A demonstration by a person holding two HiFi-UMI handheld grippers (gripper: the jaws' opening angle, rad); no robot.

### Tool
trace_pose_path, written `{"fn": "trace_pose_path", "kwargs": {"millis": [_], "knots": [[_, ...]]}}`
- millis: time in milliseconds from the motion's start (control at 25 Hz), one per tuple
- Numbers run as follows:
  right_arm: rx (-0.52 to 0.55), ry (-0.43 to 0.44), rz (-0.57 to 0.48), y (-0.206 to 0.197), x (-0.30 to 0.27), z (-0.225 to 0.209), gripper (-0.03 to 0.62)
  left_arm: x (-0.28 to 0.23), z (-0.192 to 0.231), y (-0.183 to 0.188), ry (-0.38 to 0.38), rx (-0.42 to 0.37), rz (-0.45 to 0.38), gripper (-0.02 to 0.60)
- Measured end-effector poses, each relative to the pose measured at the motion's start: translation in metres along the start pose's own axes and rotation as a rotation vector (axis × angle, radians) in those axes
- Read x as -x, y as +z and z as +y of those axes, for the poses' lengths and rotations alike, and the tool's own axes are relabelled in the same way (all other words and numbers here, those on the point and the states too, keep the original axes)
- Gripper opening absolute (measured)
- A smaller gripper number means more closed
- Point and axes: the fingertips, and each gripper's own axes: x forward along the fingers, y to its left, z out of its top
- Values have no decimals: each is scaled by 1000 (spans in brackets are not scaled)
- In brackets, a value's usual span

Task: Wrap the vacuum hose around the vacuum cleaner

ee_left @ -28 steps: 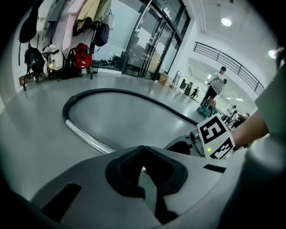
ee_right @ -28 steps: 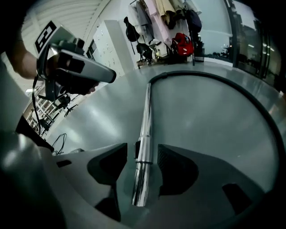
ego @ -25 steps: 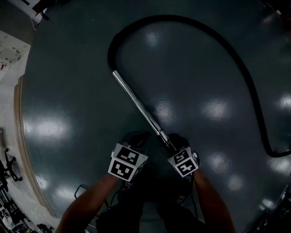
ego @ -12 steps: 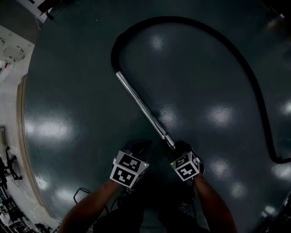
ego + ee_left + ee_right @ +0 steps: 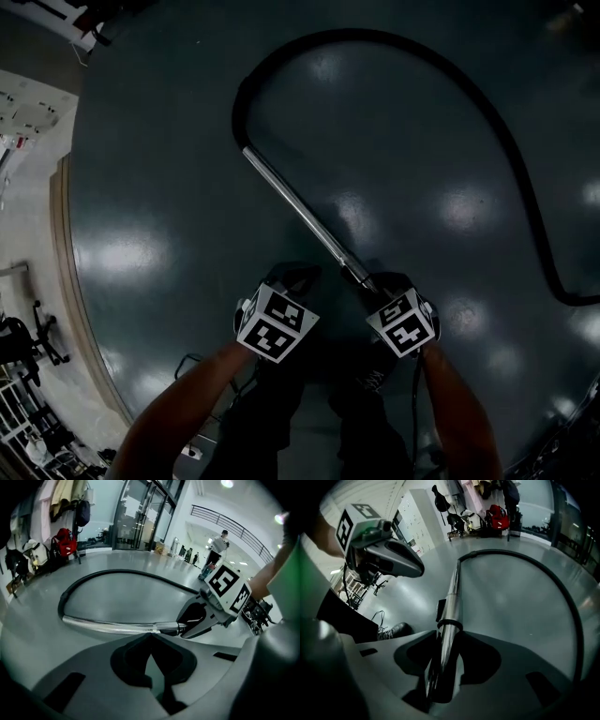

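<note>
A shiny metal wand (image 5: 300, 211) lies slanted across the dark floor, and its far end joins the black vacuum hose (image 5: 487, 122), which loops away to the right. My right gripper (image 5: 375, 281) is shut on the wand's near end. Its jaws have just been closing, with the wand (image 5: 452, 597) running between them. My left gripper (image 5: 291, 277) hovers just left of it, shut and empty. In the left gripper view the closed jaws (image 5: 151, 651) point at the wand (image 5: 112, 626) and at the right gripper (image 5: 197, 620). No vacuum cleaner body is in view.
The round dark floor ends at a pale rim (image 5: 66, 244) on the left, with cables and stands beyond it. A rack of coats and bags (image 5: 61, 541) stands far off. A shoe (image 5: 393, 631) and the person's legs are close under the grippers.
Both grippers have shifted slightly right and come nearer the head camera. The wand's near end has moved along with the right gripper. The hose loop lies as before.
</note>
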Motion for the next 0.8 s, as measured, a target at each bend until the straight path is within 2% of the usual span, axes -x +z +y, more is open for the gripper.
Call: {"fn": "trace_pose_path", "kwargs": {"millis": [240, 360, 440, 560, 680, 800], "knots": [[16, 28, 6, 21, 94, 6, 155, 23, -34, 52, -68, -208, 20, 9], [39, 45, 29, 13, 139, 9, 155, 32, -63, 76, -106, -313, 24, 82], [52, 56, 41, 8, 166, 13, 155, 36, -85, 86, -156, -361, 40, 147], [68, 76, 63, 16, 198, 20, 155, 45, -105, 96, -241, -446, 71, 208], [90, 108, 76, 30, 229, 24, 155, 56, -124, 102, -322, -595, 101, 257], [119, 126, 91, 37, 266, 24, 155, 61, -152, 107, -404, -759, 135, 261]]}}
